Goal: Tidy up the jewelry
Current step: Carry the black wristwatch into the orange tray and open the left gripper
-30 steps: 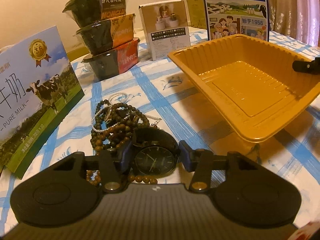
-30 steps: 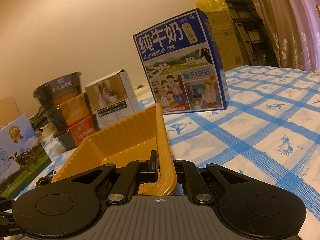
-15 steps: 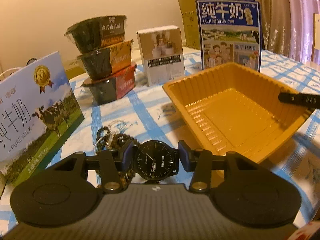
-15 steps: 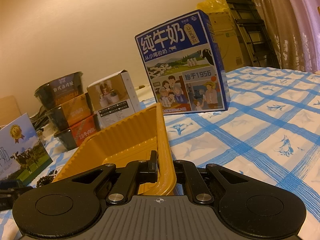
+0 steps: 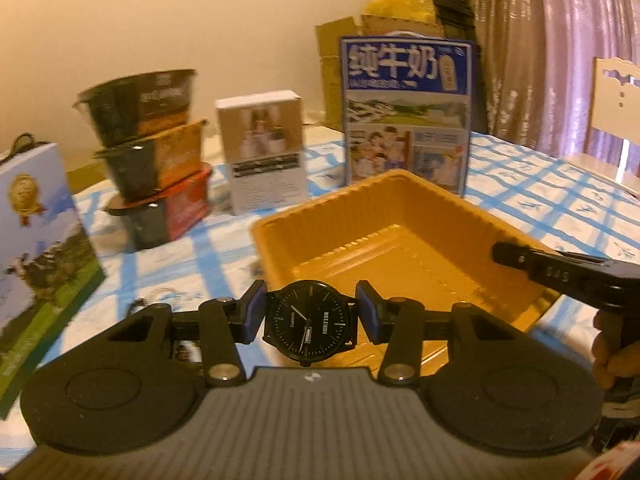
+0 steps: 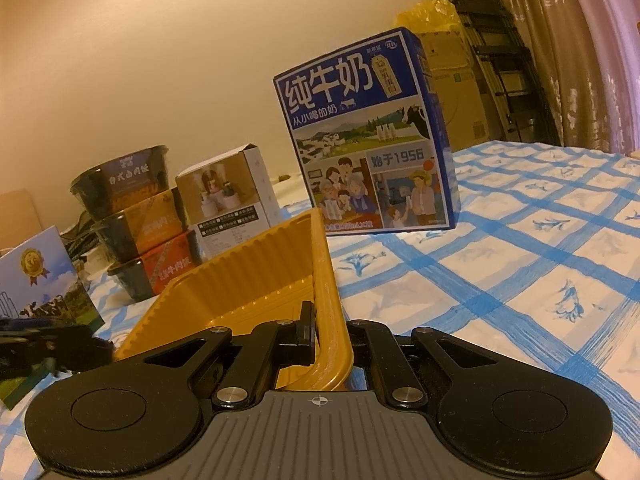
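Left tool [image 5: 311, 317]: closed on a black watch [image 5: 310, 320], held above the near edge of the tray [image 5: 400, 216].
Right tool [image 6: 330, 334]: clamped on the tray's rim.

Black-dialed watch [image 5: 310, 325] held upright above the empty orange tray [image 5: 400, 248].

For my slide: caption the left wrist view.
Left claw carries a black watch over the yellow tray, whose rim the right claw holds.
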